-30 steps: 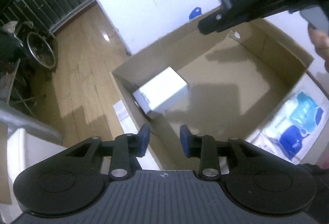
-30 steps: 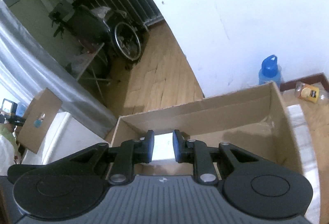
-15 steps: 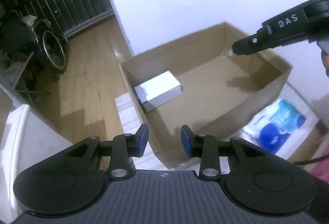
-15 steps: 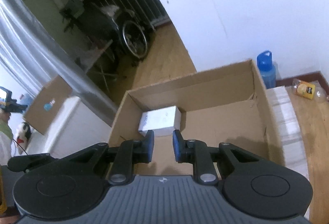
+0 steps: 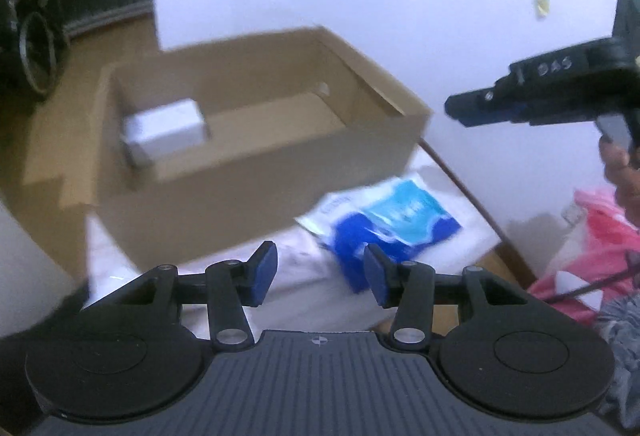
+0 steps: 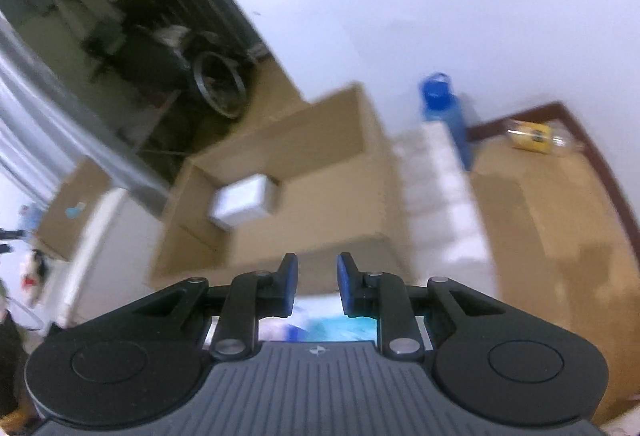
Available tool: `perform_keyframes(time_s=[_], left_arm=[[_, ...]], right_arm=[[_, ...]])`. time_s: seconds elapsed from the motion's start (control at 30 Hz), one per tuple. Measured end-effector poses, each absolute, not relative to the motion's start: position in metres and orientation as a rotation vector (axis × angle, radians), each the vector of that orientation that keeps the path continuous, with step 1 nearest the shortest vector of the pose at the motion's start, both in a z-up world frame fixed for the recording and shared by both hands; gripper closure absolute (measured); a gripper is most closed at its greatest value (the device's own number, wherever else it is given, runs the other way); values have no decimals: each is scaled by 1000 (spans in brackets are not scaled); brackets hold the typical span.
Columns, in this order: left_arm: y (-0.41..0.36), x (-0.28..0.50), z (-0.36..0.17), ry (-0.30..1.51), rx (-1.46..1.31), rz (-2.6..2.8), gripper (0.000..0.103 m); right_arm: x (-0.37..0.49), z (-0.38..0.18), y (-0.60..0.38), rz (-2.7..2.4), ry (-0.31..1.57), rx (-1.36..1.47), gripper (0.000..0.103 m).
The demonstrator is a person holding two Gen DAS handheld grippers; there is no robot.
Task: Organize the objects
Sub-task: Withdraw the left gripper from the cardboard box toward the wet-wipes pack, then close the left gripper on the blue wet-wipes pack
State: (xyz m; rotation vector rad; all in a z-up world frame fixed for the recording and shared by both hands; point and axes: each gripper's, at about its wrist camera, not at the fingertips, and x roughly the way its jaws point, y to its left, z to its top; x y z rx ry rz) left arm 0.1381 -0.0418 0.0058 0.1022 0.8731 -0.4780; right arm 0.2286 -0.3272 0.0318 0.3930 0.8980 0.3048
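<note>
Against a white wall, a cardboard box (image 5: pixel 256 139) holds a white carton (image 5: pixel 164 127); my left gripper (image 5: pixel 318 276) is opening, empty, over a blue packet (image 5: pixel 392 220), my right gripper (image 6: pixel 313 286) pressed nearly together, empty.

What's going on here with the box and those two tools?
A person is tidying items into an open cardboard box. A white carton already sits in its corner. Neither tool holds anything: the left tool is opening with nothing between its fingers and points toward a blue and white packet lying beside the box, while the right tool is nearly closed and empty.
</note>
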Motion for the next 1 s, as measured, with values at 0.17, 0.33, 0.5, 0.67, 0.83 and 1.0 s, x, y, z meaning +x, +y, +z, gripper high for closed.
perform_keyframes(time_s=[0.17, 0.33, 0.5, 0.67, 0.83, 1.0], left_arm=[[-68, 148, -19, 916, 92, -524, 54], [-76, 161, -33, 944, 30, -503, 46], [-80, 173, -46, 981, -11, -507, 41], [-82, 179, -54, 1004, -30, -505, 36], [-77, 180, -63, 1036, -75, -506, 36], [-74, 183, -73, 1077, -150, -526, 42]], right_arm=[[230, -6, -338, 276, 983, 429, 79], [235, -35, -343, 279, 1023, 436, 67], [238, -56, -343, 292, 1056, 458, 48], [240, -79, -345, 298, 1100, 526, 49], [241, -80, -345, 312, 1064, 520, 52], [243, -85, -344, 367, 1083, 578, 63]])
